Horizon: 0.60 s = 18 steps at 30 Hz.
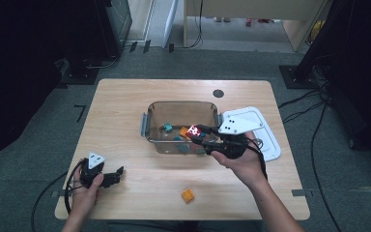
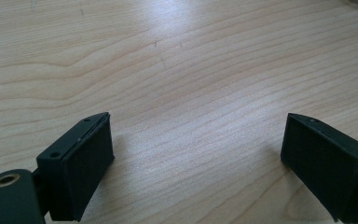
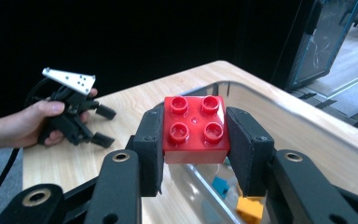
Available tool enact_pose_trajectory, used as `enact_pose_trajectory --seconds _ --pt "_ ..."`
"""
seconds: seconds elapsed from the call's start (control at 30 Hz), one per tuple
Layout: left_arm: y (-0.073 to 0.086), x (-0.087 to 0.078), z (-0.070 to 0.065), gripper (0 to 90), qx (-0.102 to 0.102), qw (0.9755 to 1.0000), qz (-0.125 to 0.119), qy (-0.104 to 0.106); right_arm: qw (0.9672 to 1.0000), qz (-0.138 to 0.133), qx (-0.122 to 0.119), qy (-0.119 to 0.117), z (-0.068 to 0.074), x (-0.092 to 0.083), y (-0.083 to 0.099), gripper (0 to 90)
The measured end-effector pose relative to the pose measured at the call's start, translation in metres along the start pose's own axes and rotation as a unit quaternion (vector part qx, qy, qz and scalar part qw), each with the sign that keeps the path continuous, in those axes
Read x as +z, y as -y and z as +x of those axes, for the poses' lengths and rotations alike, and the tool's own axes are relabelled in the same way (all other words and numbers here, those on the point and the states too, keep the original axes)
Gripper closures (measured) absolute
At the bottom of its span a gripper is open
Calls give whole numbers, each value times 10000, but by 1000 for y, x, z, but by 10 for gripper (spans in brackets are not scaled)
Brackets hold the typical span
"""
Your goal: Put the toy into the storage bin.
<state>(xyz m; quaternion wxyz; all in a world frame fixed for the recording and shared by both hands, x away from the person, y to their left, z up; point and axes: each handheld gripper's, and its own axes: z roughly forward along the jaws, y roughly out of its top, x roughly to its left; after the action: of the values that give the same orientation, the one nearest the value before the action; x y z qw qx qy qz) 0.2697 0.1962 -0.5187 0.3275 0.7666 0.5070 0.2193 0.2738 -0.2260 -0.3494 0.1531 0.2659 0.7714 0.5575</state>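
The right gripper [image 3: 196, 140] is clamped on a red four-stud brick [image 3: 196, 128], pads pressed to its two sides, studs facing up. The person's right hand [image 1: 241, 162] holds it raised over the near right corner of the clear plastic bin [image 1: 152, 123], forearm angled in from the bottom edge. Below the brick, inside the bin, lie teal [image 3: 220, 185] and orange pieces [image 3: 250, 208], partly hidden by the jaws. The left gripper [image 1: 111, 178] rests low on the wooden table [image 2: 191, 70], jaws spread wide with nothing between them. An orange brick [image 1: 188, 195] sits alone near the front edge.
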Motion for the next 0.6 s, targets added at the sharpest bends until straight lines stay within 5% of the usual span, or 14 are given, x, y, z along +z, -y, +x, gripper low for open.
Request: enact_pose_trajectory --seconds 0.6 --pt "0 0 0 91 -2 10000 0 0 9989 3 308 341 -29 27 -19 600"
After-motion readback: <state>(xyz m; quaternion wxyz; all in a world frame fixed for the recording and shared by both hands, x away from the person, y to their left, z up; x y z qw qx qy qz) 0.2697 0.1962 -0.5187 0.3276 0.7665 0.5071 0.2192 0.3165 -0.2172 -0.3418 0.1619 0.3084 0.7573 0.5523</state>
